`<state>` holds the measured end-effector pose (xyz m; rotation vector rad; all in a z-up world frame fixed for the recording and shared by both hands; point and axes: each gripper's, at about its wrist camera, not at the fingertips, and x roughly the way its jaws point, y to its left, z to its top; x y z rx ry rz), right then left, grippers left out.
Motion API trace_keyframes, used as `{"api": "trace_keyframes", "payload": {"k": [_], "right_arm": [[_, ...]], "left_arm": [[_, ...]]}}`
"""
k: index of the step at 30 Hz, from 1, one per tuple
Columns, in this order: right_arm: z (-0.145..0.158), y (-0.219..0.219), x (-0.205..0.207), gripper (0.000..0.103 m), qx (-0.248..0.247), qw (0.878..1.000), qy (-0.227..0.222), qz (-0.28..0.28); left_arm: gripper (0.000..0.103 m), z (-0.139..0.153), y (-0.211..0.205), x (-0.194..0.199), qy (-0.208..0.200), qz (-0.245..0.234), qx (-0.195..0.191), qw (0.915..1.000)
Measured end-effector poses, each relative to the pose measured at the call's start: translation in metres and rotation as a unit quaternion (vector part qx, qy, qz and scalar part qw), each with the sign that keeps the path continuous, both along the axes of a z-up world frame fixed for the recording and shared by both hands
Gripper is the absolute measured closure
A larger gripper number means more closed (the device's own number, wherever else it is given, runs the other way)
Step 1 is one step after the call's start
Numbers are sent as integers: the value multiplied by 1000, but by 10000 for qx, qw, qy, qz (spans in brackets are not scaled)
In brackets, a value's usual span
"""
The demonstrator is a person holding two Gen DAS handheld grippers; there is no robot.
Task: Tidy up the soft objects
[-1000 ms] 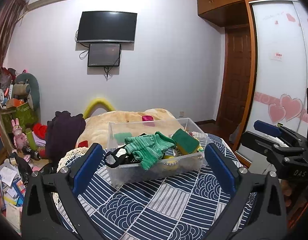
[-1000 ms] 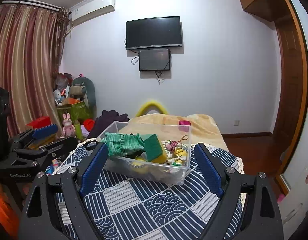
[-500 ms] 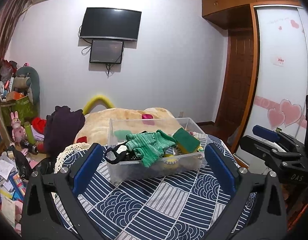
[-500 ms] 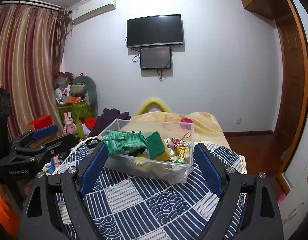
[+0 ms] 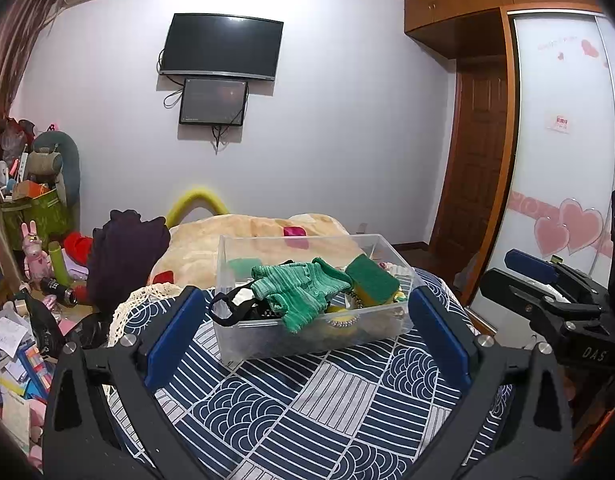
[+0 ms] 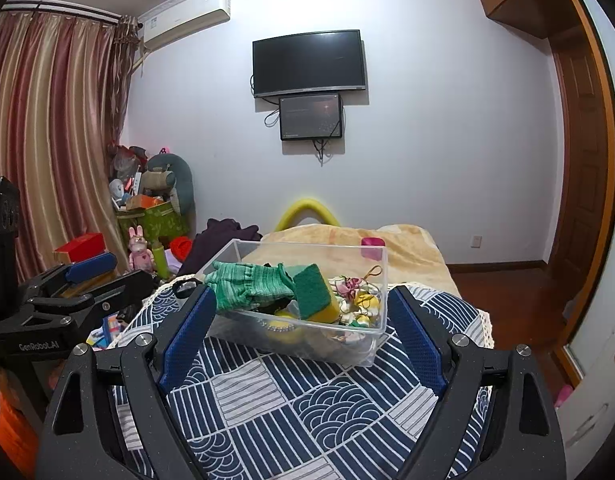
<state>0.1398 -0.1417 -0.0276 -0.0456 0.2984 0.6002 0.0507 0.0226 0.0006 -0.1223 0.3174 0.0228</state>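
A clear plastic box [image 5: 267,338] stands on a round table with a blue-and-white patterned cloth [image 5: 307,408]. In the box lie a green knitted cloth [image 5: 299,290], a green-and-yellow sponge [image 5: 371,280], a black strap [image 5: 223,308] and some flowered hair ties [image 6: 353,294]. My left gripper [image 5: 303,292] is open and points at the box from the near side, with nothing between its blue pads [image 5: 171,336]. My right gripper [image 6: 300,290] is open too, short of the box [image 6: 347,346], with nothing held. Each gripper shows at the edge of the other's view.
Behind the table is a bed with a beige blanket [image 5: 235,236] and dark clothes [image 5: 123,248]. Toys, boxes and papers clutter the floor at the left [image 5: 23,320]. A wardrobe [image 5: 563,160] and a wooden door [image 5: 475,152] stand at the right.
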Motion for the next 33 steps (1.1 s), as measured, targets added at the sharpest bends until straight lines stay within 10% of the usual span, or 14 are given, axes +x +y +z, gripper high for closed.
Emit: {"api": "trace_keyframes", "payload": {"k": [33], "right_arm": [[-2,4,-4,17,-35,9999,77,76]], "left_arm": [[0,0,-5,-3,-13,-92,33,10000]]}}
